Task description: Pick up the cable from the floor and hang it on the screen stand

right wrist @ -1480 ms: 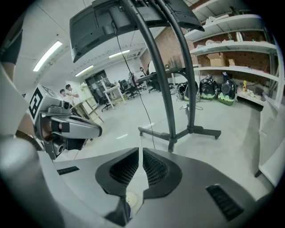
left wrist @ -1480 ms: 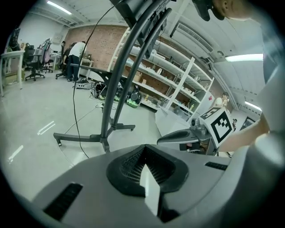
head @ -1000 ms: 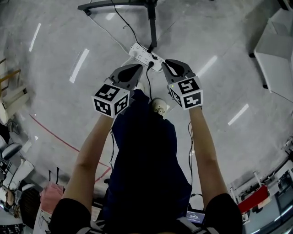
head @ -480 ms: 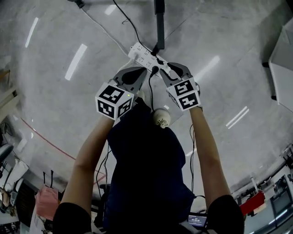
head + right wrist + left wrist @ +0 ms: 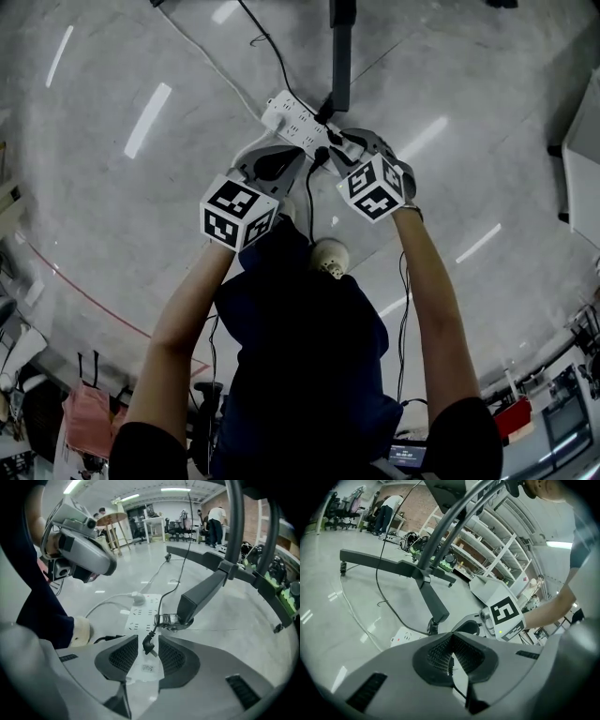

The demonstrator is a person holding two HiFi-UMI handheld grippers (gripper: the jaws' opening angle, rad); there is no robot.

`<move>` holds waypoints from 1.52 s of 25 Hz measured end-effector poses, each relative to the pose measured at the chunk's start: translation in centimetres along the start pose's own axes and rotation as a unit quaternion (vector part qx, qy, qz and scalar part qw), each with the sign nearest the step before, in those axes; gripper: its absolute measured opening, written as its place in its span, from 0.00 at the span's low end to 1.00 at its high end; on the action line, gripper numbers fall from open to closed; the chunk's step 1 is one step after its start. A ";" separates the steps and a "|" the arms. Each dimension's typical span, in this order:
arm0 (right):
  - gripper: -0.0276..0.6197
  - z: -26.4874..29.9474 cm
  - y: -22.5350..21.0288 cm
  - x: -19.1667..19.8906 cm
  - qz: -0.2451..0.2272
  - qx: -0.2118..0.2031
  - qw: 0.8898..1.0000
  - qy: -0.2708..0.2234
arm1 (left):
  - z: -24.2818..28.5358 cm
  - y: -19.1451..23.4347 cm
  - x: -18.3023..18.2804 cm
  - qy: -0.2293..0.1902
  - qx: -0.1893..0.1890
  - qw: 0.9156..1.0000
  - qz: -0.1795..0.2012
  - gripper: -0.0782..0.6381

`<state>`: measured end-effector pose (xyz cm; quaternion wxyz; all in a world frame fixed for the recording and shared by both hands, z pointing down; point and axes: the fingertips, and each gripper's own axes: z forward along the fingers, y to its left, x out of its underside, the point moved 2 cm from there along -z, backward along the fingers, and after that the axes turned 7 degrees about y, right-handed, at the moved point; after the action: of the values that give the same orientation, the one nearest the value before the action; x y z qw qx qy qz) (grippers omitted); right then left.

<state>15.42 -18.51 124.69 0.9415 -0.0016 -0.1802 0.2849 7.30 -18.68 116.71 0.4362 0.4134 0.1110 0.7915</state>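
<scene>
As you stoop, left gripper (image 5: 451,638): clenches thin black cable (image 5: 449,662).
Right gripper (image 5: 148,639): just opened around black plug (image 5: 148,645), above white power strip (image 5: 138,611).

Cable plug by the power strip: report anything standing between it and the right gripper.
Nothing visible does. The plug already sits in the gap of the right gripper. Its jaws have just been opening and now stand apart on either side of the plug, with neither pad pressing on it. The white power strip lies beyond the plug, not in between.
</scene>
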 end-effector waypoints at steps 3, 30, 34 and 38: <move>0.25 1.0 -0.2 0.0 -0.018 -0.004 1.000 0.012 | 0.8 0.3 0.2 0.003 0.006 1.000 -0.002 0.12; 0.25 -0.2 1.1 -3.1 0.107 -0.078 0.991 0.017 | -2.3 -1.3 0.0 0.016 0.009 0.999 -0.032 0.12; 0.25 -2.4 2.3 -3.9 0.121 -0.086 0.989 0.015 | -4.1 -2.2 -1.0 0.016 0.008 0.999 -0.042 0.12; 0.25 -4.9 3.0 -4.9 0.106 -0.083 0.991 0.012 | -6.0 -3.5 -2.0 0.022 0.009 0.999 -0.041 0.12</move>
<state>11.71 -18.15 118.18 0.9047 -0.1026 -0.1909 0.3667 5.46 -17.06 109.91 0.4618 0.3953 0.1446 0.7808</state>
